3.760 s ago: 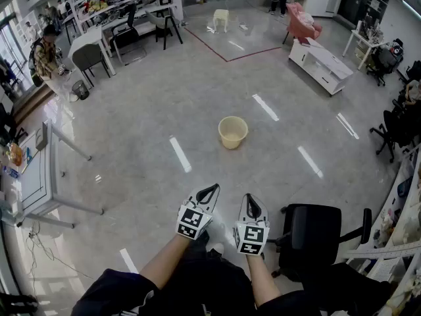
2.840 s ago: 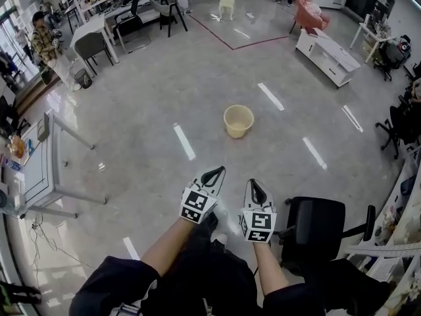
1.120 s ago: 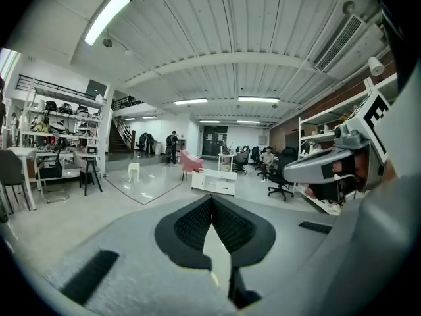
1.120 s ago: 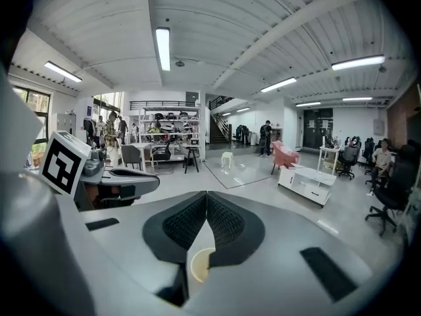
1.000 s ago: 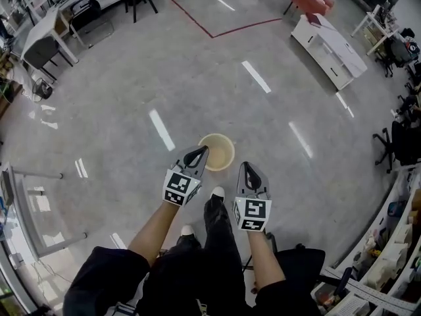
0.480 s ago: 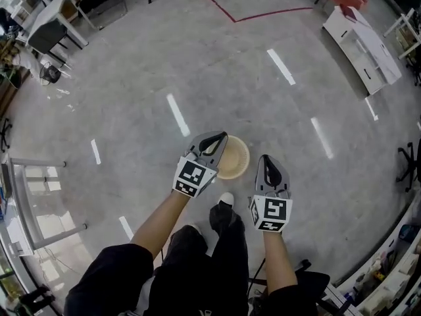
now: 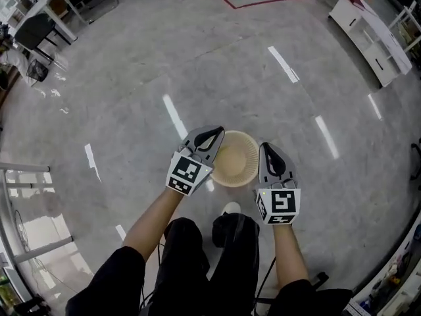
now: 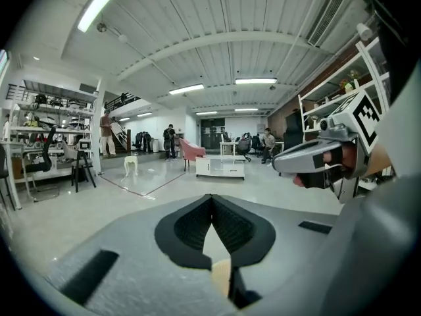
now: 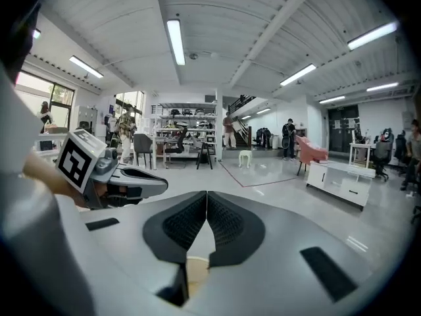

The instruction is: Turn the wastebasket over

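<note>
A cream plastic wastebasket (image 7: 235, 163) stands upright on the floor, its mouth facing up and nothing visible inside. My left gripper (image 7: 214, 132) is shut and empty, hovering at the basket's left rim. On the opposite side, by the right rim, my right gripper (image 7: 266, 148) is also shut and empty. In the left gripper view the closed jaws (image 8: 212, 198) point across the room, a sliver of the basket (image 8: 221, 276) shows below them, and the right gripper (image 8: 314, 160) is at the right. The right gripper view shows its closed jaws (image 9: 206, 194), a basket sliver (image 9: 196, 268) and the left gripper (image 9: 135, 180).
The person's legs and a shoe (image 7: 231, 209) are just behind the basket on the polished grey floor (image 7: 131, 78). A white low cabinet (image 7: 370, 33) stands at the far right, a table frame (image 7: 20, 176) at the left, and a chair (image 7: 31, 33) at the far left.
The person has walked up to the basket. Both grippers have dropped down and now flank it, left and right of the rim. Both stay shut.
</note>
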Demonstrator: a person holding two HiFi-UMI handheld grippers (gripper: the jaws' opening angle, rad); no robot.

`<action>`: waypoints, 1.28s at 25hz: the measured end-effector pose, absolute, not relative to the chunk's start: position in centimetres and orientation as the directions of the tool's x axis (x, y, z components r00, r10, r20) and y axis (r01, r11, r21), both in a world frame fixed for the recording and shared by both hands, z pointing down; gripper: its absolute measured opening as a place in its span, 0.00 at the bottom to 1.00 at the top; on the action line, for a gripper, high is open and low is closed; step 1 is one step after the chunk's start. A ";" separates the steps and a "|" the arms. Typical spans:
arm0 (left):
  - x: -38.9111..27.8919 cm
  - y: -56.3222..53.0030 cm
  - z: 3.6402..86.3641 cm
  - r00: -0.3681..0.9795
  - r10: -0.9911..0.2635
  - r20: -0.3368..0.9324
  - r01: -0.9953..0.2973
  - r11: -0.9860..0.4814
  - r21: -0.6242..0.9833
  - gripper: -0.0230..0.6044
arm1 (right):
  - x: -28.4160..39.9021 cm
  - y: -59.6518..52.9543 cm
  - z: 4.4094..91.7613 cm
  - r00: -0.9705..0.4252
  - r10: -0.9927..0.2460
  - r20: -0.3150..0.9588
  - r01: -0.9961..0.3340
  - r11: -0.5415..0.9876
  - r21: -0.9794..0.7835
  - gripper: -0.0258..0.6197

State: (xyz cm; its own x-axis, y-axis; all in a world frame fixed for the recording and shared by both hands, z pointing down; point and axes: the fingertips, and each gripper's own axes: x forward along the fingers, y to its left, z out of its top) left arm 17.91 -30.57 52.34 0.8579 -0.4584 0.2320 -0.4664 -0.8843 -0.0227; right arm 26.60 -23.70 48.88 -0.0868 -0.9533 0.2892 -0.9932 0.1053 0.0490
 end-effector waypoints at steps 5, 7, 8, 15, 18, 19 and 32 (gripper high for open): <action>16.9 -30.0 62.4 0.861 -0.462 0.214 -0.469 -0.883 -0.015 0.05 | 25.9 -23.0 59.2 -0.116 -0.947 0.301 -0.987 0.144 0.072 0.06; 16.5 -29.5 65.4 0.864 -0.459 0.206 -0.464 -0.886 -0.029 0.05 | 25.9 -22.7 63.0 -0.117 -0.945 0.307 -0.985 0.150 0.085 0.06; 16.2 -29.3 66.8 0.865 -0.459 0.202 -0.461 -0.886 -0.038 0.05 | 25.7 -22.5 64.8 -0.119 -0.943 0.312 -0.984 0.155 0.092 0.06; 14.4 -28.0 73.9 0.865 -0.462 0.195 -0.463 -0.885 -0.042 0.05 | 22.0 -20.4 74.7 -0.179 -0.892 0.414 -0.955 0.259 0.144 0.06; 13.4 -27.4 76.0 0.864 -0.457 0.210 -0.453 -0.889 -0.069 0.05 | 19.1 -19.2 78.7 -0.251 -0.830 0.498 -0.915 0.371 0.157 0.06; 13.0 -27.3 76.5 0.864 -0.457 0.213 -0.452 -0.889 -0.074 0.05 | 18.1 -18.8 80.1 -0.271 -0.807 0.525 -0.894 0.413 0.174 0.06; 6.1 -26.9 80.9 0.818 -0.518 0.249 -0.520 -0.852 -0.064 0.05 | 11.9 -17.2 92.4 -0.144 -0.599 0.788 -0.673 0.643 0.366 0.24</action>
